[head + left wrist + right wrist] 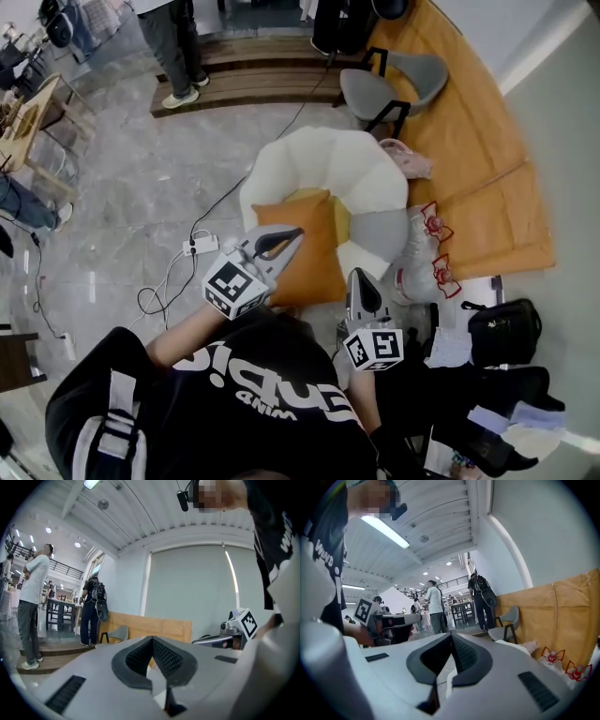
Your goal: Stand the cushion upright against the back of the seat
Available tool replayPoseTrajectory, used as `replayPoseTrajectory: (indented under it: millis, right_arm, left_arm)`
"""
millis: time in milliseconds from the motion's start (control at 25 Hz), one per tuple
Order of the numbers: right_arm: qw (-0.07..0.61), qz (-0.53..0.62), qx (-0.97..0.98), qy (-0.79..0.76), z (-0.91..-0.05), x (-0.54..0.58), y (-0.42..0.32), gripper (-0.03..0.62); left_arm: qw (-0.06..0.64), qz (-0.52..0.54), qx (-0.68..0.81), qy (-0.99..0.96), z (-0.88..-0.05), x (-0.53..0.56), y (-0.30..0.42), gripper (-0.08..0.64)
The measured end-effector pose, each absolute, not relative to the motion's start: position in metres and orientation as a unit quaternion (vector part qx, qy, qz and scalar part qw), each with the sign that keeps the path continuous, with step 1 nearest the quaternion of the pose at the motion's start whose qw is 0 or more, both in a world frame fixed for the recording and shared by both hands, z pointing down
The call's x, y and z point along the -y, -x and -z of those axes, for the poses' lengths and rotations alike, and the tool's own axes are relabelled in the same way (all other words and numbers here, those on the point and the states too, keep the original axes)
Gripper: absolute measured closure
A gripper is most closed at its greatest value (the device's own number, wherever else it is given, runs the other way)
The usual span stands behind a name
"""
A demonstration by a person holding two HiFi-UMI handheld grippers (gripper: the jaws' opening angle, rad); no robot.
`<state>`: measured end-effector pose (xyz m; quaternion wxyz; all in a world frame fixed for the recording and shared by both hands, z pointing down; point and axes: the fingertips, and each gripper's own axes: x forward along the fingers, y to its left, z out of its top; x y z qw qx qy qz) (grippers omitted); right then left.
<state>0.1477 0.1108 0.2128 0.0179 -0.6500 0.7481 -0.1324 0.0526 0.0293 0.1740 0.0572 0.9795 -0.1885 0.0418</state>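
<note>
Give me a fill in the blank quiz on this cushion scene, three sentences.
The cushion nearest the left claw is coloured ____.
The left claw and the right claw are both ____, holding nothing.
In the head view, the power strip lies ____ of the white seat.
Missing: orange; shut; left.

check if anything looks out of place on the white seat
The orange cushion lies flat, face up, towards the front of the white seat instead of standing against its back. Nothing looks spilled or damaged.
</note>
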Motion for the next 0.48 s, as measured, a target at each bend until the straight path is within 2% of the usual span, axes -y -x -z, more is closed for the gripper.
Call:
replayPoseTrajectory:
  millis: [480]
  right_arm:
    - [0.033,0.117,-0.76,0.638,-0.196,-0.06,-0.133,0.572]
  left_arm:
    - [0.058,-0.035,0.189,-0.98,-0.167,0.01,-0.044,0.554]
